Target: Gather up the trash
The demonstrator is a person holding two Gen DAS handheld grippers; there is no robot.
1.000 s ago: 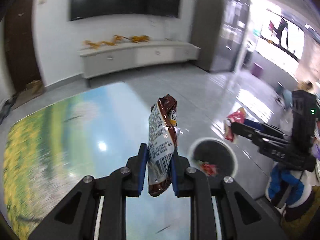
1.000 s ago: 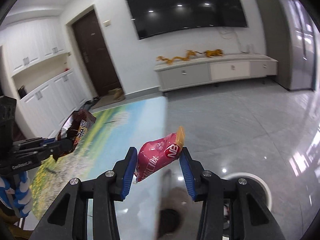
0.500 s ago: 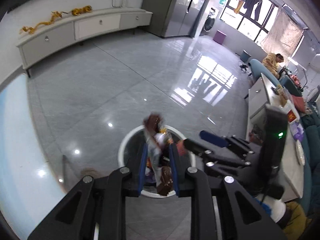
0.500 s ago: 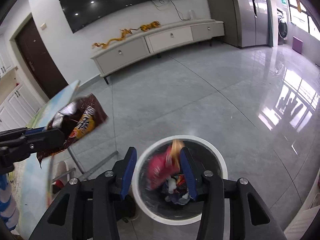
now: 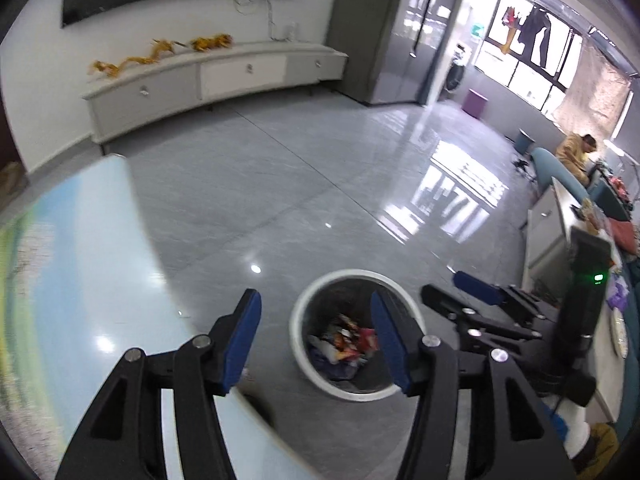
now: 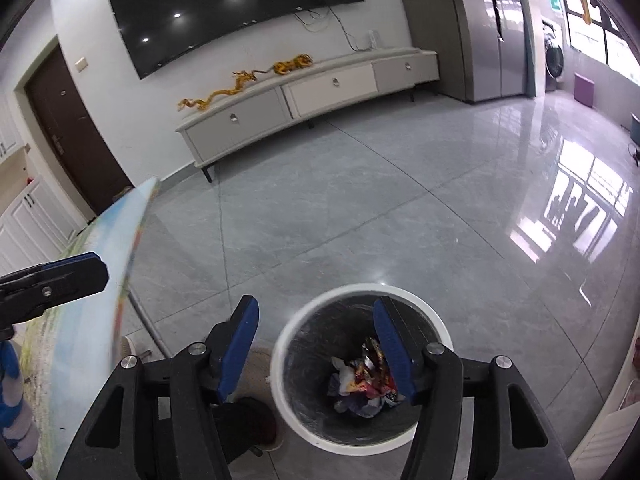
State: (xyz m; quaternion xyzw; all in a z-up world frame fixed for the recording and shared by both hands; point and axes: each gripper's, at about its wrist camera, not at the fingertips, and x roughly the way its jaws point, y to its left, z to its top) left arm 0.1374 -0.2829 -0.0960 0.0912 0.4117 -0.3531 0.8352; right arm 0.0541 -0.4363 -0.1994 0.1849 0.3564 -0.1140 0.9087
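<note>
A round waste bin with a white rim (image 5: 298,320) (image 6: 360,292) stands on the grey floor below both grippers. Crumpled snack wrappers (image 5: 344,340) (image 6: 364,380) lie in a heap at its bottom. My left gripper (image 5: 316,340) hangs above the bin; its jaws are opening and nothing is between the blue pads. My right gripper (image 6: 316,344) is also over the bin, jaws opening and empty. In the left wrist view the right gripper (image 5: 452,290) reaches in from the right. A finger (image 6: 72,276) of the left gripper shows at the left edge of the right wrist view.
The table with a landscape print (image 5: 80,260) (image 6: 100,260) ends just left of the bin; a dark slipper (image 6: 248,420) lies beneath it. A long white cabinet (image 6: 320,92) lines the far wall. A seated person (image 5: 576,152) and a desk (image 5: 560,216) are at the right.
Both grippers swung from over the table to above the bin and opened. The brown packet left the left gripper and the pink packet left the right one; both dropped into the bin.
</note>
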